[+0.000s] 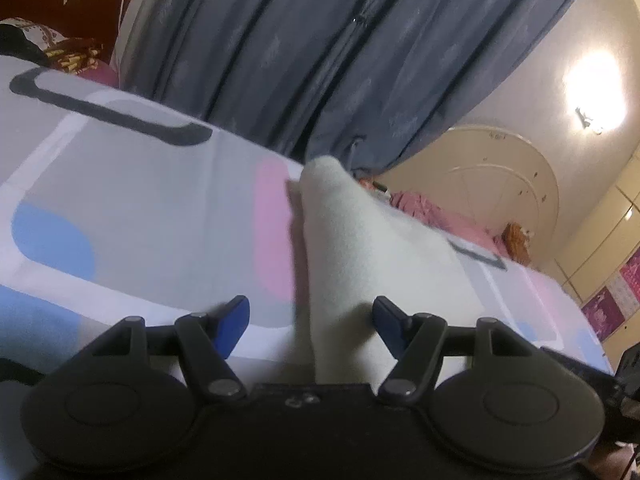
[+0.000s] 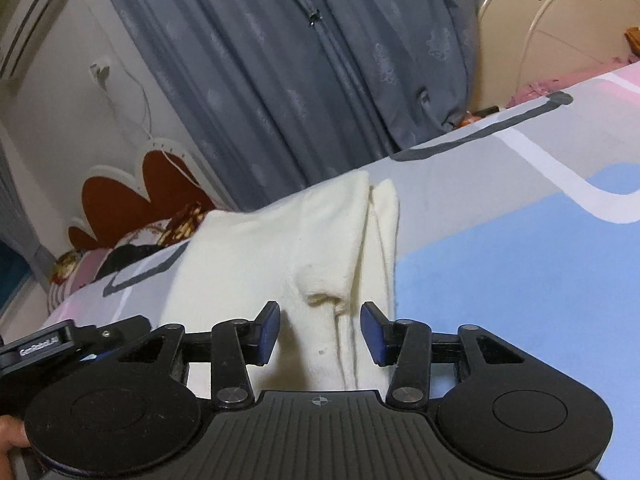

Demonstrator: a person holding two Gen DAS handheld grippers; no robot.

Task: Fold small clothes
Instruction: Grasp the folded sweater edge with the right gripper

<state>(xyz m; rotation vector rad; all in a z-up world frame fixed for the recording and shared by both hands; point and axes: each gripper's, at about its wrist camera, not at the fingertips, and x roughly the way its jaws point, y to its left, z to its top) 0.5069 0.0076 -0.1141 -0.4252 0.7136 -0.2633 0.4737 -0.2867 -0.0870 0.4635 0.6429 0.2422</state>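
Note:
A small cream-white garment point(image 2: 280, 248) lies on the patterned bedsheet point(image 2: 500, 260), with a folded layer and a narrow strip along its right side. In the left wrist view the same garment point(image 1: 372, 248) runs away from me as a long white shape. My left gripper point(image 1: 310, 326) is open, its blue-padded fingers on either side of the garment's near end, low over the sheet point(image 1: 140, 184). My right gripper point(image 2: 320, 332) is open too, its jaws astride the garment's near right edge. Nothing is held.
Blue-grey curtains point(image 2: 300, 60) hang behind the bed. Pillows and a red-and-white headboard point(image 2: 120, 200) sit at one end. Pink cloth point(image 1: 440, 216) and a cream wardrobe point(image 1: 500, 176) lie beyond the far edge. The left gripper's body point(image 2: 40, 344) shows beside the right one.

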